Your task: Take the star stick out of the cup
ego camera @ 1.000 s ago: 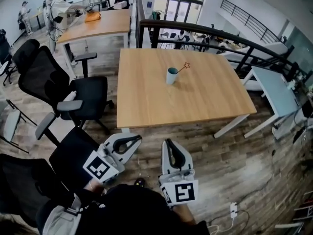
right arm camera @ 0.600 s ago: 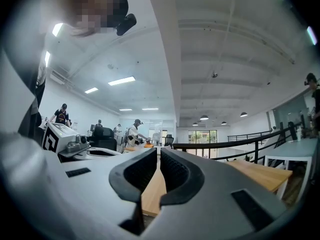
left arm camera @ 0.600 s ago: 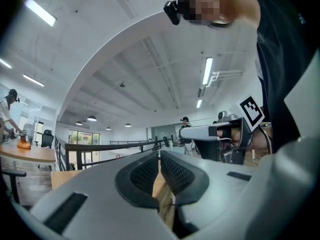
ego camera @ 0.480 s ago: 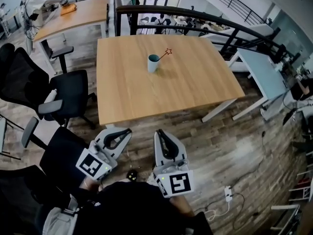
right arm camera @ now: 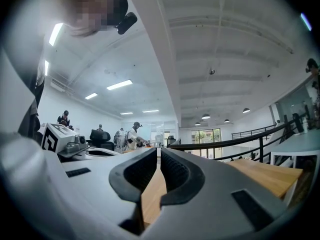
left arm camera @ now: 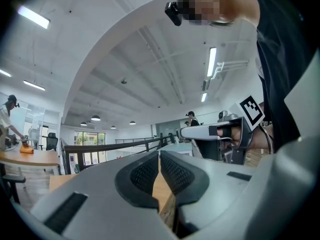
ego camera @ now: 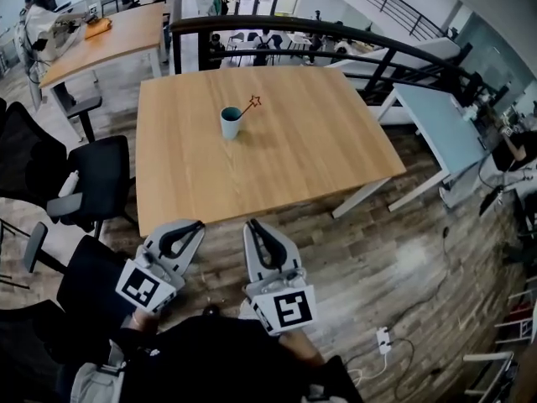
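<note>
The cup (ego camera: pixel 230 122) stands alone on the wooden surface (ego camera: pixel 302 158). The wood is bare all round the cup, so there is open room on every side of it. The star stick (ego camera: pixel 249 106) leans out of the cup, up and to the right, with open air over it. From the cup to the near edge of the surface the way is open. The left gripper (ego camera: pixel 198 224) and right gripper (ego camera: pixel 249 223) hang past that edge, well apart from the cup, jaws pressed together. To the left of the cup, off the surface, stands a black chair (ego camera: pixel 96 170). Far behind the cup runs a dark railing (ego camera: pixel 277 28).
</note>
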### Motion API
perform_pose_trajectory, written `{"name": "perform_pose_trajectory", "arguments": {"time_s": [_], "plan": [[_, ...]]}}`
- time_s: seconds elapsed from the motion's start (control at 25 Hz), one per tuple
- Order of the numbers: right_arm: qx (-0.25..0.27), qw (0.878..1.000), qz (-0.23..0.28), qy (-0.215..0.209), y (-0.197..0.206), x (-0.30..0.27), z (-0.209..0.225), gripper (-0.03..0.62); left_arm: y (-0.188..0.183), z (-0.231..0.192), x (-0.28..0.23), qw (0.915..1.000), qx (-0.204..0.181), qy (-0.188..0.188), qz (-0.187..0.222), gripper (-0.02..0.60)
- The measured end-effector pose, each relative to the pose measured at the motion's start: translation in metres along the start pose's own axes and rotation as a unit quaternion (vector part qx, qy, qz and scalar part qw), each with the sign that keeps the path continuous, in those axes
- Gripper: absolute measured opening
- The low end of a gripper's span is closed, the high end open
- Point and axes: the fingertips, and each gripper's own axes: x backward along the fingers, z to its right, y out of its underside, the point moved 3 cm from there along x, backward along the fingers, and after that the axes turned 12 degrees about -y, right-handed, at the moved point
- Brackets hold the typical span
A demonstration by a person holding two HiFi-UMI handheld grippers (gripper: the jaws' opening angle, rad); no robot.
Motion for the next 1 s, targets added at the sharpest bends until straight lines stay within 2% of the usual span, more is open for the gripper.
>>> {"name": "perform_pose_trajectory", "arguments": {"time_s": [0.48, 0.8, 1.0], "plan": [[-0.012, 1.0, -0.009, 0.026, 0.015, 0.011, 0.108, 0.025, 0.009, 0.026, -0.118, 0.9993, -0.002, 0.036, -0.001, 0.023], [-0.029, 0.999, -0.01, 0.016, 0.031, 0.0, 0.154, 0.025, 0.02, 0.024, -0.16, 0.9995, -0.003, 0.026, -0.016, 0.023], [-0.038, 0.999, -0.006, -0.012, 0.037, -0.02, 0.174, 0.025, 0.02, 0.011, -0.175, 0.9997, -0.015, -0.002, -0.021, 0.023]]}}
